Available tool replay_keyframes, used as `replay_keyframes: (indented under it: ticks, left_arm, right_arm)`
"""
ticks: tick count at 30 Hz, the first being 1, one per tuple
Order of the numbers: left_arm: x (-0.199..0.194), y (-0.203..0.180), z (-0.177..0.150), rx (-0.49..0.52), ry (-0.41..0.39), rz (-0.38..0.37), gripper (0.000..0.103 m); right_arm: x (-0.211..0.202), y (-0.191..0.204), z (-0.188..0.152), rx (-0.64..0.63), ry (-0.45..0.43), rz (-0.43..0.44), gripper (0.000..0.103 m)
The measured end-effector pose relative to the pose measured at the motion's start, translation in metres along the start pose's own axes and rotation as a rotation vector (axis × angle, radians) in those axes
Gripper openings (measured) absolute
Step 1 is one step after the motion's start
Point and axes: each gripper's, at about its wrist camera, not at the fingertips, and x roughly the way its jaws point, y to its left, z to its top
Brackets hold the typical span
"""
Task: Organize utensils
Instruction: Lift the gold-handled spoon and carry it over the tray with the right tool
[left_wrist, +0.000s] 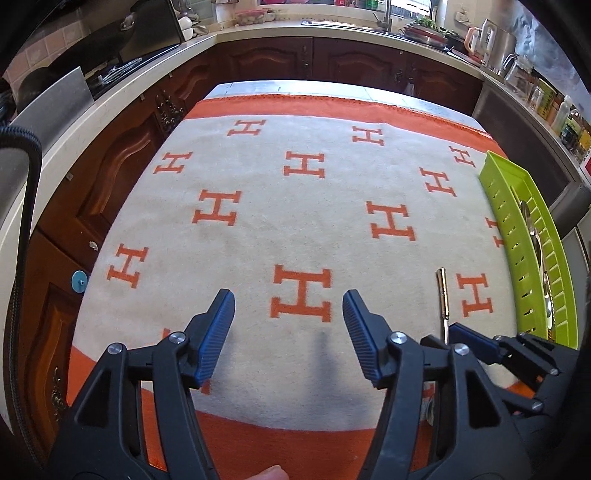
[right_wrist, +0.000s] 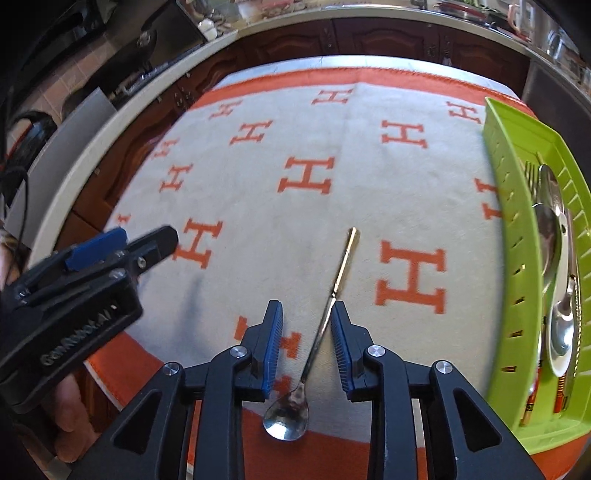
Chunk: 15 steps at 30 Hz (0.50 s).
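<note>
A single spoon (right_wrist: 325, 321) is seen lying flat on the orange-and-cream cloth (right_wrist: 258, 206), well apart from the green tray (right_wrist: 506, 258) at the right edge, in which other cutlery (right_wrist: 554, 251) is already laid; the spoon's stem is framed between the fingers of the right gripper (right_wrist: 306, 314), whose jaws stand partly open around it with no pad seen pressing on it; whether the right-hand pad brushes the stem cannot be told. The long axis of the spoon runs almost along the line of the fingers, tilted slightly to the right; its bowl lies nearest the camera, below the pads, and its gold handle end points away toward the far side of the table. The left gripper (left_wrist: 288, 306) is held open and empty over bare cloth to the left; the right hand is therefore judged the nearer. A closing of the right jaws across the stem is judged to be what the lift toward the tray calls for.
</note>
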Motion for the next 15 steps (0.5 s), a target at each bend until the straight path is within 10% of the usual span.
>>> replay_keyframes:
  ticks: [15]
  left_arm:
    - [0.004, -0.006, -0.001, 0.011, 0.019, -0.017, 0.058]
  right_arm:
    - [-0.004, -0.014, 0.002, 0.059, -0.044, -0.019, 0.004]
